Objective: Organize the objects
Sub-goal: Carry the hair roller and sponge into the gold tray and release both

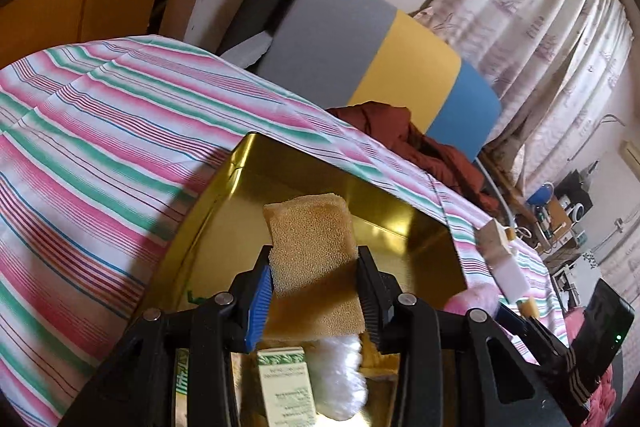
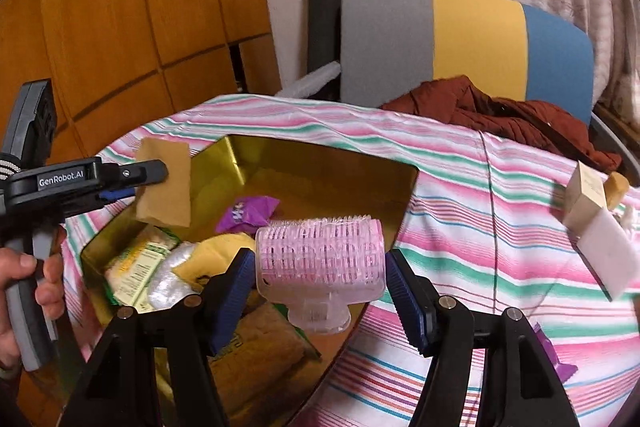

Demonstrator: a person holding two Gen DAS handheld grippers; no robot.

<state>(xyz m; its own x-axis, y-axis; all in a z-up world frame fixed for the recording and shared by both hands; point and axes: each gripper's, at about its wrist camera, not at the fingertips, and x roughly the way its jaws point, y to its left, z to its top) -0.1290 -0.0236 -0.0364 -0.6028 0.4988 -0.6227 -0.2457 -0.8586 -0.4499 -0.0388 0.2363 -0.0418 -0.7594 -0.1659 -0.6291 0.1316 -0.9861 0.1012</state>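
Observation:
My left gripper (image 1: 314, 263) is shut on a tan sponge (image 1: 316, 259) and holds it above the gold tin box (image 1: 224, 211). From the right wrist view the left gripper (image 2: 160, 173) holds the sponge (image 2: 164, 183) over the tin's left corner (image 2: 240, 155). My right gripper (image 2: 320, 283) holds a pink hair roller (image 2: 320, 259) between its jaws at the tin's right edge; a small gap shows on the right side. In the tin lie a purple wrapper (image 2: 246, 213), a green-and-white carton (image 2: 138, 267), a white fluffy item (image 2: 168, 277) and yellow packets (image 2: 256, 343).
The tin sits on a pink, green and white striped cloth (image 2: 460, 227). A beige box (image 2: 586, 193) and a white block (image 2: 608, 253) lie at the right. A dark red garment (image 2: 500, 111) and a grey, yellow and blue cushion (image 2: 460, 39) sit behind.

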